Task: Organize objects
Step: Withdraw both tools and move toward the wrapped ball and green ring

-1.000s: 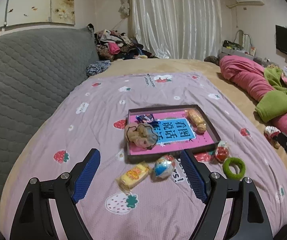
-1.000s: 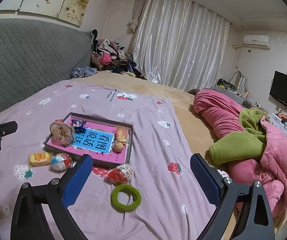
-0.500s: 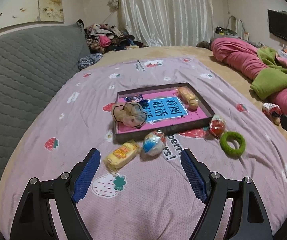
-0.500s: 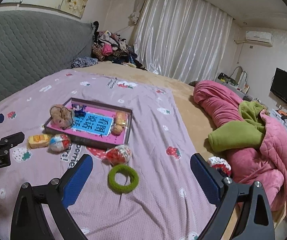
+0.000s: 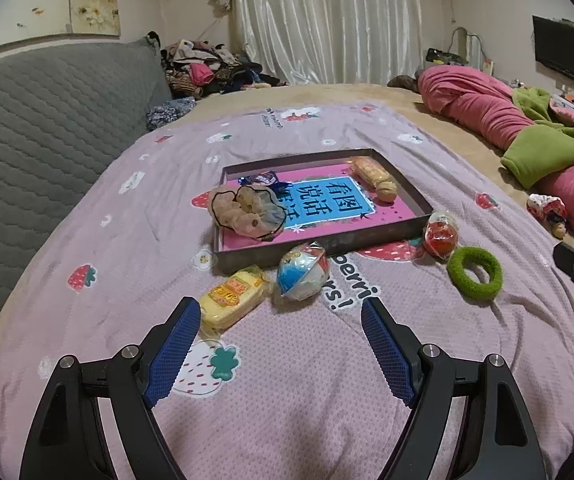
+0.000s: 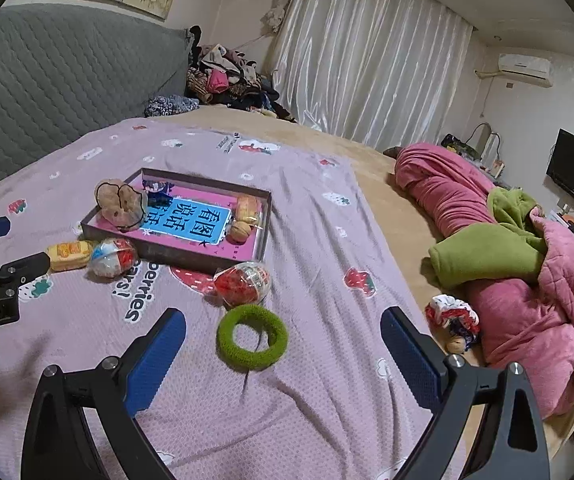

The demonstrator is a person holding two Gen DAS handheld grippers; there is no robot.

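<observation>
While both claws, left gripper [image 5: 281, 316] and right gripper [image 6: 283, 330], gape empty, a fuzzy green ring [image 6: 252, 337] lies on waffle-textured bedspread [image 6: 327, 400].

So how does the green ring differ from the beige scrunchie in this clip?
The green ring lies flat on the purple blanket, outside the tray; the beige scrunchie sits at the tray's corner, partly over its rim. The green ring is a plain, fuzzy, solid-coloured loop with an open centre; the beige scrunchie is ruffled, bunched and dark-edged. The green ring lies just ahead of the right tool; the beige scrunchie is farther off. Both are soft fabric loops.
</observation>
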